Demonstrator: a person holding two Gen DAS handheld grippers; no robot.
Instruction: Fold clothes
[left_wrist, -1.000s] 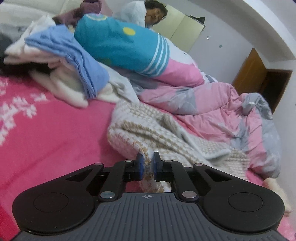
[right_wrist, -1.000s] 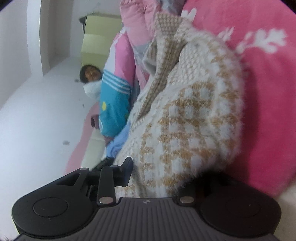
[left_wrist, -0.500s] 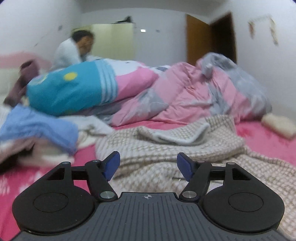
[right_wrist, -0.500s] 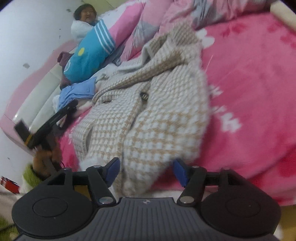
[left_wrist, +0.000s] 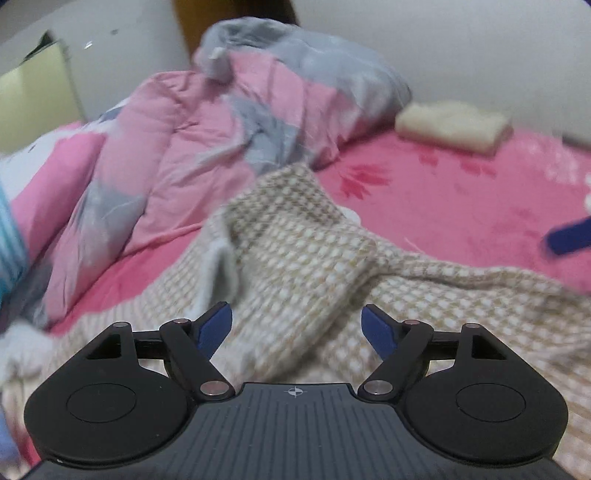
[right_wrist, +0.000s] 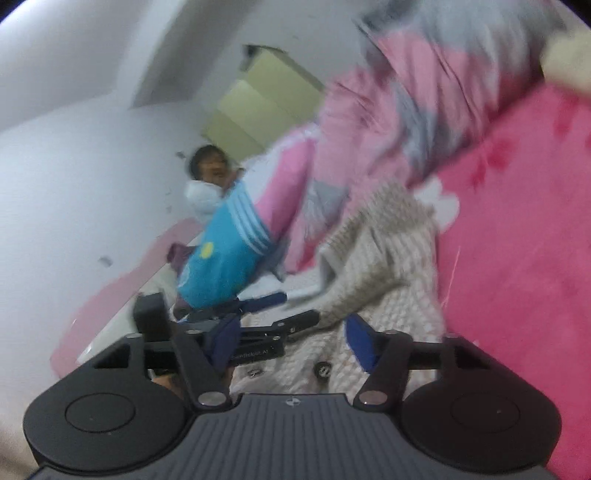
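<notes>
Released since a second ago, the beige-and-white checked cardigan (left_wrist: 317, 258) now lies rumpled on the pink bedsheet (left_wrist: 461, 192) while both tools hang above it, jaws spread wide and empty. The left gripper (left_wrist: 296, 328) looks over a raised fold of the knit toward a pink-and-grey quilt (left_wrist: 207, 122) and a cream folded item (left_wrist: 450, 125). Only the right gripper (right_wrist: 291, 341) view shows the cardigan's buttons (right_wrist: 320, 369), a seated person (right_wrist: 208, 177), a blue striped bolster (right_wrist: 225, 254) and the other gripper alongside; white lettering on it is too blurred to read.
</notes>
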